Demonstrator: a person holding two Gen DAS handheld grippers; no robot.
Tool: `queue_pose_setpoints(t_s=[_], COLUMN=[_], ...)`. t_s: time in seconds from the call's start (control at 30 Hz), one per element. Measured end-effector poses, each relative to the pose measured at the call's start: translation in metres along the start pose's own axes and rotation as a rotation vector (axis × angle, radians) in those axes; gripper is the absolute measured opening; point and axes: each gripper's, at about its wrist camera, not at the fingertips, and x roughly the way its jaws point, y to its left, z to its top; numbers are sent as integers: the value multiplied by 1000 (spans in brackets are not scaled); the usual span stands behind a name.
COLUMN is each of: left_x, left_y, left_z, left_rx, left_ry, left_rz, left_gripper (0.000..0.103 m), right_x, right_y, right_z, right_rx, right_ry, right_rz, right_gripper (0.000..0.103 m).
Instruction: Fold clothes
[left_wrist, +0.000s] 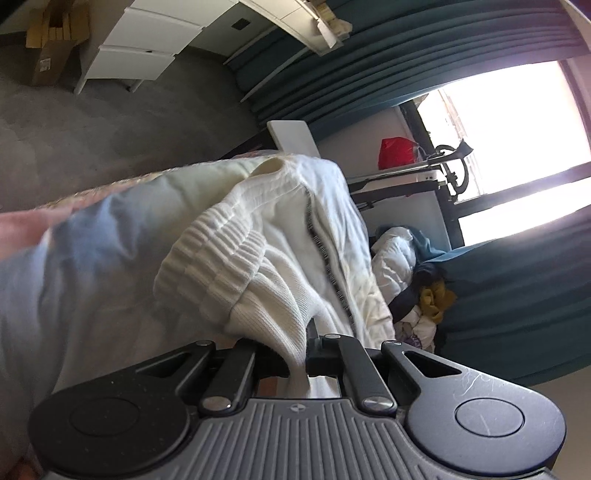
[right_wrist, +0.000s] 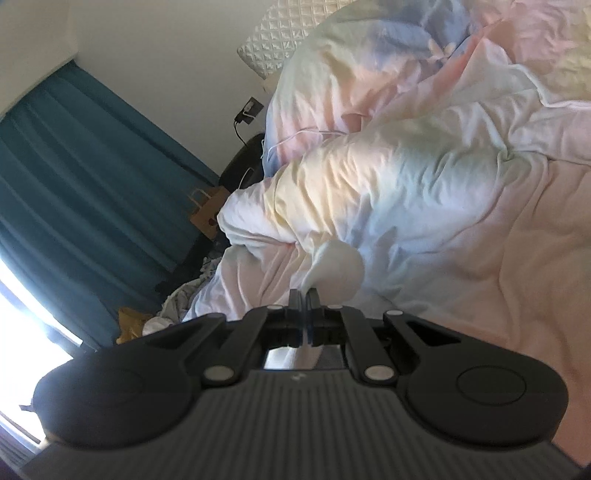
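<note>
A cream knitted cardigan (left_wrist: 258, 236) with ribbed cuffs and a dark-trimmed front edge fills the middle of the left wrist view. My left gripper (left_wrist: 295, 354) is shut on a fold of it, which hangs up from the jaws over the bed. In the right wrist view my right gripper (right_wrist: 304, 295) is shut on a white piece of the same garment (right_wrist: 338, 269), held just above the pastel duvet (right_wrist: 406, 177). The rest of the garment is out of that view.
The bed carries a rumpled pastel duvet (left_wrist: 92, 240) and pillows (right_wrist: 369, 66). Teal curtains (right_wrist: 74, 166) hang by a bright window (left_wrist: 517, 129). A heap of clothes (left_wrist: 417, 280) lies beside the bed. White drawers (left_wrist: 147, 40) and a cardboard box (left_wrist: 51, 40) stand on grey carpet.
</note>
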Motion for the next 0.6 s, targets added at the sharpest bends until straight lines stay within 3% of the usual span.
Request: queue_pose_setpoints(t_s=[0.23,0.4,0.6], left_x=[32,112,245], left_y=[-56,-92,-101], left_z=[40,93,142], left_rx=[78,41,7], left_ry=[7,10,5], left_rz=[-22,-11,96], left_gripper=[5,5,6], right_x=[30,101,226], right_y=[71,170,272], right_z=[15,1,-64], right_rx=[-135,-283,-473], right_ry=[-12,-11,47], right_rz=[120,198,228], right_gripper=[5,5,5])
